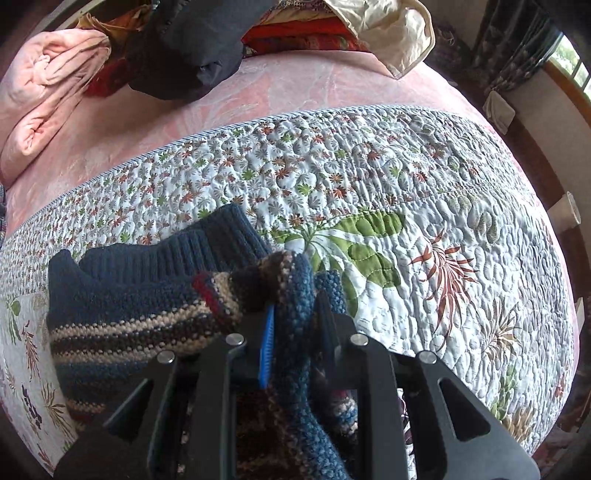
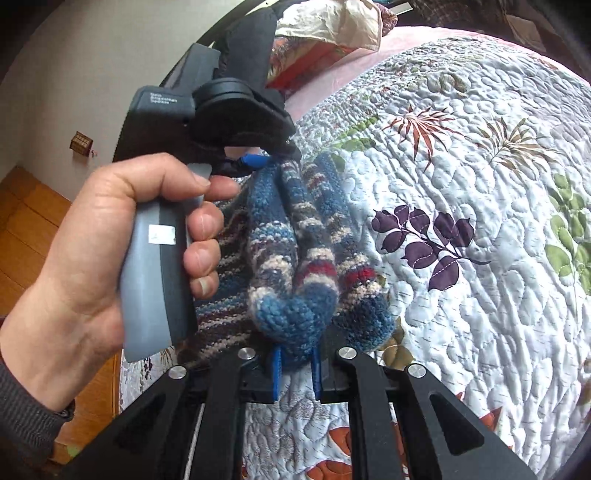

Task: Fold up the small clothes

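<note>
A small striped knitted sweater (image 1: 140,295) in blue, beige, brown and red lies partly on the floral quilt (image 1: 406,184). My left gripper (image 1: 293,317) is shut on a bunched edge of it, blue pad showing. In the right wrist view the same sweater (image 2: 295,258) hangs stretched between both grippers. My right gripper (image 2: 297,360) is shut on its rolled blue edge. The left gripper (image 2: 258,160), held by a hand (image 2: 92,240), grips the far end.
A pink blanket (image 1: 48,85), a dark garment (image 1: 184,48) and a cream cloth (image 1: 399,33) are piled at the far side of the bed. A wooden floor (image 2: 26,229) lies left of the bed. A curtain and window (image 1: 535,48) stand at the right.
</note>
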Demonstrator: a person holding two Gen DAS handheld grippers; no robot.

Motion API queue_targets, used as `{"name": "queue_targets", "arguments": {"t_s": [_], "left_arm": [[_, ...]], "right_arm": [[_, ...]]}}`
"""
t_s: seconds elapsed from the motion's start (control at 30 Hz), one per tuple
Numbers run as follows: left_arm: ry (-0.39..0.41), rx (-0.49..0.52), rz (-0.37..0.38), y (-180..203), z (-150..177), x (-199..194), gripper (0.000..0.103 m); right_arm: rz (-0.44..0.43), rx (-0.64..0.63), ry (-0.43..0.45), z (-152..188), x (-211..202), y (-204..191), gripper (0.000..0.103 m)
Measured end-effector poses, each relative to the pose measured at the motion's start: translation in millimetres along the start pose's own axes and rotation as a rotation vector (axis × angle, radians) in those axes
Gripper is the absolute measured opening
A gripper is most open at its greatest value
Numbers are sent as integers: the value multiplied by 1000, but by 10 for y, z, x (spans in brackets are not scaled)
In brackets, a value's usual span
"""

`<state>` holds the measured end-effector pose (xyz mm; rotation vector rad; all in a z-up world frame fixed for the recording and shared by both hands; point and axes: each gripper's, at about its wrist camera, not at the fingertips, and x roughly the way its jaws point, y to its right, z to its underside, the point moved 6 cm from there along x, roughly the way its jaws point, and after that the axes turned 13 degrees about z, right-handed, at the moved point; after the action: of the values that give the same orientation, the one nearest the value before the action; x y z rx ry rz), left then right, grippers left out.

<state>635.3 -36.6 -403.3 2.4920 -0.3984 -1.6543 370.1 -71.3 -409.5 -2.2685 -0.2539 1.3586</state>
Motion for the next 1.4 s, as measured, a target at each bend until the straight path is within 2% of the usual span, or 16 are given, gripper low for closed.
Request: {"name": "queue_targets", "arguments": {"t_s": [0.1,0.17,0.2,0.23,0.33,0.5,0.6,0.63,0.8,0.93,1.0,1.1,1.17,1.2,1.33,1.4], "left_arm": [[49,8,73,-2,29,71,26],[76,-11,177,-16,33,59,47],[76,-16,223,-19,36,43,50],[77,-13,248,-27,28,8,52],[65,-54,355,-72,-14,-138,56],[140,-72,459,-229,-147,-776,71],[160,-25,483,-409,-86,-1220,75],[156,-14,504,-488,-6,-1353,75],[89,77,508,-781,771,-1623,74],[-18,165,526,-783,1444,-1461,70],[-34,162,538,-796,1605,-1359,68],[-32,123,564,-801,1689,-1266,68],[-25,121,582,-769,1693,-1276,68],[-14,130,590,-741,1675,-1314,67],[42,124,643,-722,1536,-1400,68],[-2,93,631,-770,1527,-1179,67]], "right_arm": [[-46,3,-67,-27,72,78,23],[-102,26,-114,-90,79,132,42],[-130,37,-131,-138,74,153,64],[-154,45,-148,-192,76,167,72],[-209,30,-242,-306,182,116,75],[-212,-20,-367,-352,410,1,72],[-223,-25,-374,-391,426,31,30],[-229,-6,-357,-426,396,94,26],[-186,10,-357,-290,501,430,25],[-180,7,-268,-491,252,373,55],[-185,-36,-216,-666,164,217,58],[-174,-78,-324,-668,388,7,61],[-96,-98,-357,-600,528,2,49],[-103,-106,-369,-587,527,4,21],[-91,-60,-319,-606,415,276,18],[-92,-21,-347,-550,559,397,18]]}}
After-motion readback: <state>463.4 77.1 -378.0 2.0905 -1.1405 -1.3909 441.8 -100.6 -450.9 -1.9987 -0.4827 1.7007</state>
